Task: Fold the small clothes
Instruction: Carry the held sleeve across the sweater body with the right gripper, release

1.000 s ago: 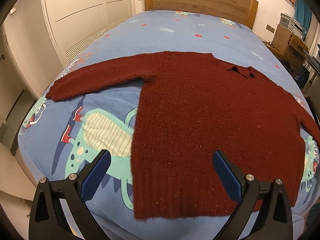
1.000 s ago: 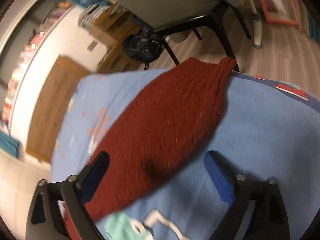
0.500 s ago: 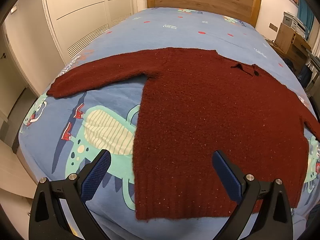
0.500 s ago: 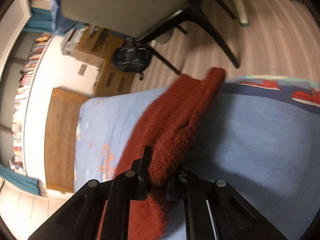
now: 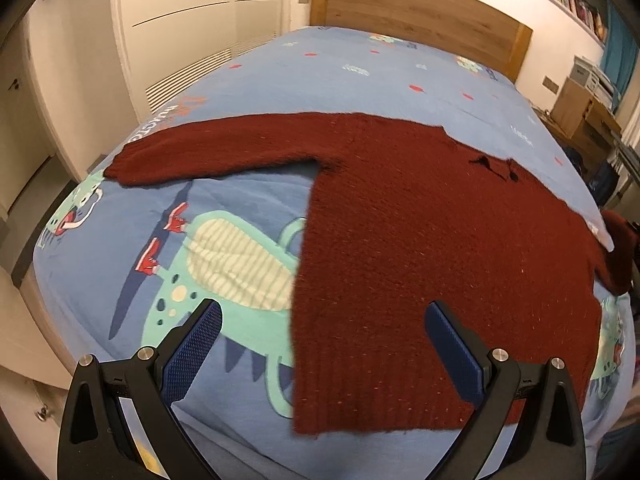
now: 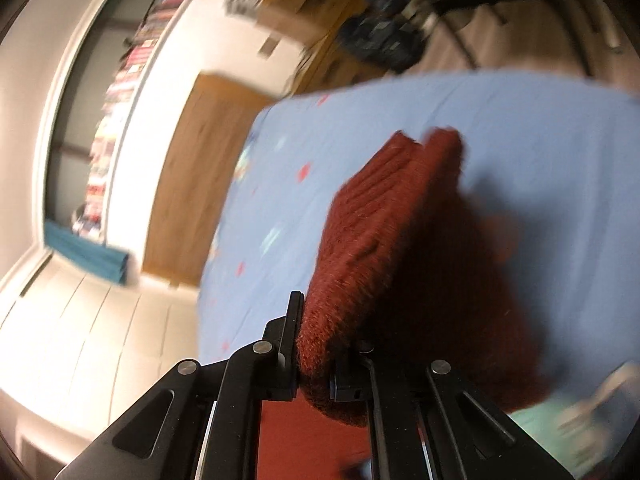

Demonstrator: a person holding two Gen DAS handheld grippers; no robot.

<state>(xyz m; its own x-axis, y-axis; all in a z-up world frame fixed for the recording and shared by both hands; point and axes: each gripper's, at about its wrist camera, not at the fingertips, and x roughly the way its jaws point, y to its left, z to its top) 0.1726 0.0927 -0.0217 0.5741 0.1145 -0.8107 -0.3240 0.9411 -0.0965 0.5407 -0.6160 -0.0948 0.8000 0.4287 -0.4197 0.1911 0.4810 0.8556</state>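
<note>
A dark red knitted sweater point(image 5: 420, 240) lies flat on a blue bed cover point(image 5: 340, 72), its left sleeve point(image 5: 208, 156) stretched out to the left. My left gripper point(image 5: 324, 340) is open and empty, hovering over the sweater's lower hem. My right gripper point(image 6: 316, 360) is shut on the sweater's right sleeve point(image 6: 380, 220) and holds it lifted above the bed; the cuff points away from me. That lifted sleeve also shows at the right edge of the left wrist view point(image 5: 620, 248).
The bed cover has a green dinosaur print point(image 5: 224, 256). A wooden headboard point(image 5: 420, 16) stands at the far end. White wardrobe doors point(image 5: 192, 32) are on the left. A cardboard box and desk point(image 5: 580, 112) stand on the right, with a dark bag point(image 6: 380, 40) on the floor.
My right gripper closed on the right sleeve and lifted it, swinging it in over the bed. The left gripper stayed open above the hem, shifting only slightly.
</note>
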